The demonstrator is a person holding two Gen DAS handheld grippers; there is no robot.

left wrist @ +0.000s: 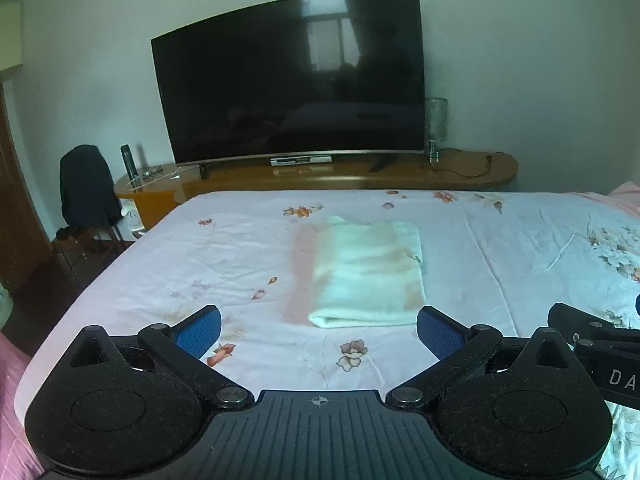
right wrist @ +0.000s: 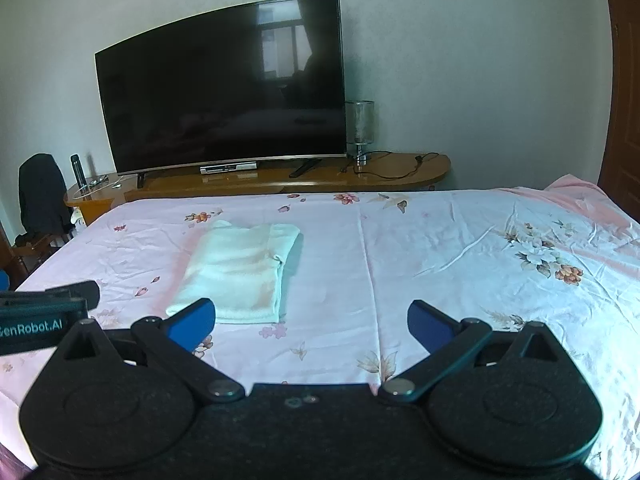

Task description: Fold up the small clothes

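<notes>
A small white garment (left wrist: 368,276) lies folded into a neat rectangle on the pink floral bedsheet (left wrist: 160,272). It also shows in the right wrist view (right wrist: 236,272), left of centre. My left gripper (left wrist: 319,330) is open and empty, held just short of the garment's near edge. My right gripper (right wrist: 311,322) is open and empty, to the right of the garment, its left fingertip (right wrist: 192,320) overlapping the garment's near corner in view. The right gripper's body (left wrist: 600,344) shows at the right edge of the left wrist view.
A large dark TV (left wrist: 288,84) stands on a long wooden console (left wrist: 360,172) beyond the bed's far edge, with a glass lamp (left wrist: 436,128) and a bottle (left wrist: 127,160). A chair with a dark jacket (left wrist: 86,188) stands at far left. The sheet (right wrist: 480,260) spreads wide to the right.
</notes>
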